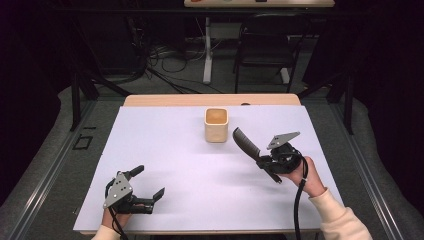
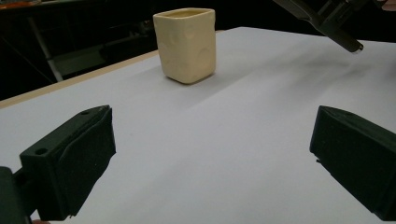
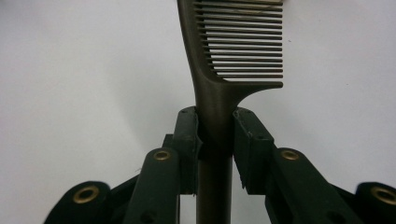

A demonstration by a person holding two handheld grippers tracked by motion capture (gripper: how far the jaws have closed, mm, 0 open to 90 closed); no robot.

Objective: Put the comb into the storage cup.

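**Comb clamped by the handle, held near the cup**

My right gripper (image 1: 264, 161) has the comb (image 1: 246, 141) pinched at the neck of the handle, just below where the teeth start. In the right gripper view both pads press on the handle (image 3: 215, 121) from either side, with the jaws nearly closed.

Handling, as I judge it: a light, stiff plastic piece. The smooth round handle could twist or slip in the pads if it bumps anything. The teeth (image 3: 245, 39) are thin, so I'd keep the grip on the handle and not on them. The current hold is close to the head, which should limit swing.

The comb is off the tabletop (image 1: 165, 150), on the right side, tilted with the teeth end up and pointing far-left toward the cup (image 1: 216, 125). Its tip is near the cup's right wall but apart from it. The cup stands upright, centre-far.

Right hand (image 1: 310, 176) comes in from the near right with the wrist angled toward the cup.

Left gripper (image 1: 145, 186) sits low at the near left, jaws wide apart and empty, aimed at the cup but well apart from it.
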